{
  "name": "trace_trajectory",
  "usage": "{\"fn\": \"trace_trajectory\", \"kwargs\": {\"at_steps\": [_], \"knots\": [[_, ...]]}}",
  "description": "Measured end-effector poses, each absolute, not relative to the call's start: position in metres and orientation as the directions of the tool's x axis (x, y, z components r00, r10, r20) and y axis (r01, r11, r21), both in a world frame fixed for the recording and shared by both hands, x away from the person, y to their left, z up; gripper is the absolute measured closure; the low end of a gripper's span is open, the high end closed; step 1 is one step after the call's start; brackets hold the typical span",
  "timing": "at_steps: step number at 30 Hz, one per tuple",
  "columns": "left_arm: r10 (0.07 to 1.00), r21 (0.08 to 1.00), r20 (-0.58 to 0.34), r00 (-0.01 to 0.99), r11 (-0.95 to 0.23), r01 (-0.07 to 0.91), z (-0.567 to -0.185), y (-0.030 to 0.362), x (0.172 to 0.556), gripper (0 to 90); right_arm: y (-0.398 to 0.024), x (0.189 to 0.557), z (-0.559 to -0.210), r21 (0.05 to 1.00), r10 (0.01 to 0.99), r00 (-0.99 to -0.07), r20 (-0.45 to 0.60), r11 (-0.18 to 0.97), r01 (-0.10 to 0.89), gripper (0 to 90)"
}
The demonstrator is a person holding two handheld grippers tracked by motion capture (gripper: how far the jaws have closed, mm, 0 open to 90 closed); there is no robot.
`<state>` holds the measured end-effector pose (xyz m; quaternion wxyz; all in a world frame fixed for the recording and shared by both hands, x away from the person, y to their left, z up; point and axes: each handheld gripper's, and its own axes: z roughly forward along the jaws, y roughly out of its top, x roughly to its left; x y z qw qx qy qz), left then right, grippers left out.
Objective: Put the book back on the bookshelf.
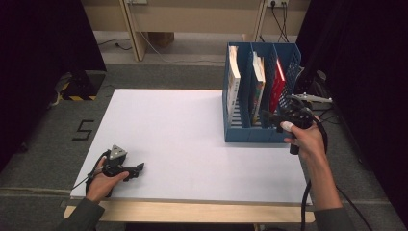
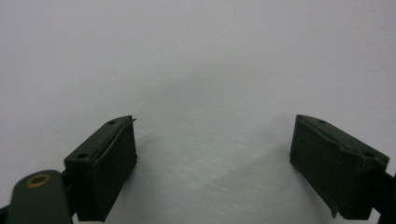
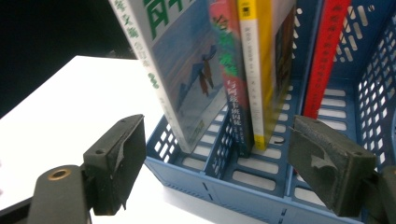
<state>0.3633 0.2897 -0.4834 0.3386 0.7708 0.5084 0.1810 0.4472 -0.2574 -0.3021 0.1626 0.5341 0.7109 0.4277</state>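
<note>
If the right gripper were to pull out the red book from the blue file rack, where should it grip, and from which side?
Probably its near upright edge, from the rack's open front. The red book stands on end in the blue rack's rightmost slot, walled on both sides, so its thin edge suits the right gripper, whose jaws stand open, empty, before that front.

Blue slotted file rack [image 1: 240,132] showing at right of frame, red book [image 1: 277,86] standing inside, white table [image 1: 183,139] lying beneath, black grippers.
</note>
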Motion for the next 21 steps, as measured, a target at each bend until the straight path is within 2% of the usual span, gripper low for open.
{"fn": "trace_trajectory", "kwargs": {"at_steps": [12,21], "knots": [[0.906,0.706,-0.065,0.417,-0.253,0.661,-0.483,0.29,0.363,13.7,-0.241,0.43,-0.319,0.789,0.887,-0.395,0.238,0.06,0.612,20.9],[0.906,0.705,-0.066,0.417,-0.254,0.662,-0.483,0.29,0.363,13.7,-0.221,0.418,-0.333,0.777,0.858,-0.436,0.273,0.071,0.626,15.8]]}}
